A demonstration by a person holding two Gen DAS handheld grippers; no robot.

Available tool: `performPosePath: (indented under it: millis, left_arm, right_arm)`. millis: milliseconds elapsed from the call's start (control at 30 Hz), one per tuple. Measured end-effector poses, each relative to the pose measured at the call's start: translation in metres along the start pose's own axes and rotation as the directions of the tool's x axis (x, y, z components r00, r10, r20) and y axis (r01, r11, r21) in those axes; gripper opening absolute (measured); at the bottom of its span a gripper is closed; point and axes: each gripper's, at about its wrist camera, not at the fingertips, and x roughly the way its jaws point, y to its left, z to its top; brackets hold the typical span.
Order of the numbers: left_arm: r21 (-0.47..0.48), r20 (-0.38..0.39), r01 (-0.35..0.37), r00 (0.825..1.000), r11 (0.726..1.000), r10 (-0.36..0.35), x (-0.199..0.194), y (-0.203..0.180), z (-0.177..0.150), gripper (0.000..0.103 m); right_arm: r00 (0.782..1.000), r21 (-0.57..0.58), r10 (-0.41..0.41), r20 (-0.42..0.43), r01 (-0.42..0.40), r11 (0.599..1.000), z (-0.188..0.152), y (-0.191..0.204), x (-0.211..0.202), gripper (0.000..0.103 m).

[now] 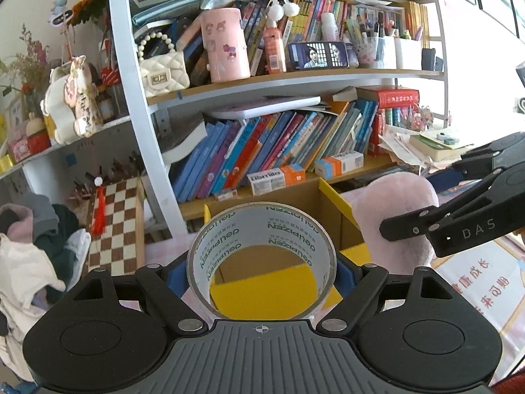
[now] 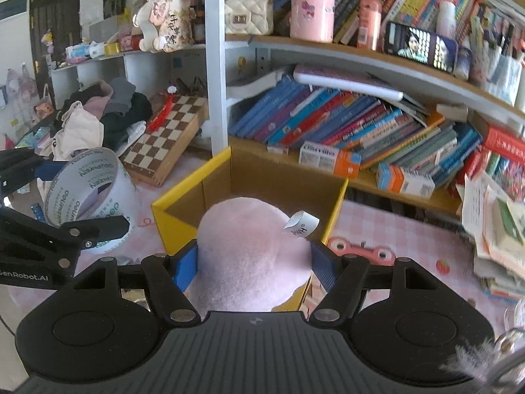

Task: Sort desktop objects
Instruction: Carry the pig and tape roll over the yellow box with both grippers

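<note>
While the left tool [image 1: 262,274] is clenched on the tape roll [image 1: 262,256] and the right tool [image 2: 254,264] grasps the pink plush [image 2: 252,256], both hang just before the yellow box [image 2: 183,193], so neither seems dropped in yet.

A lived-in home study corner: crowded bookshelves [image 1: 279,151], a cream handbag [image 1: 163,74], a plush toy [image 2: 165,19], piled clothes [image 2: 98,111].
</note>
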Motion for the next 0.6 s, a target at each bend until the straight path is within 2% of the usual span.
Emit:
performPosePath:
  millis: [233, 600]
  left_arm:
    - [0.006, 0.004, -0.016, 1.0, 1.0, 0.016, 0.019, 0.004, 0.014, 0.085]
    - [-0.014, -0.037, -0.038, 0.999, 0.999, 0.037, 0.066, 0.01, 0.028, 0.085]
  right_arm:
    - [1.0, -0.049, 0.007, 0.016, -0.006, 0.999, 0.02, -0.009, 0.016, 0.069]
    - [1.0, -0.074, 0.017, 0.014, -0.016, 0.997, 0.047, -0.028, 0.062, 0.069]
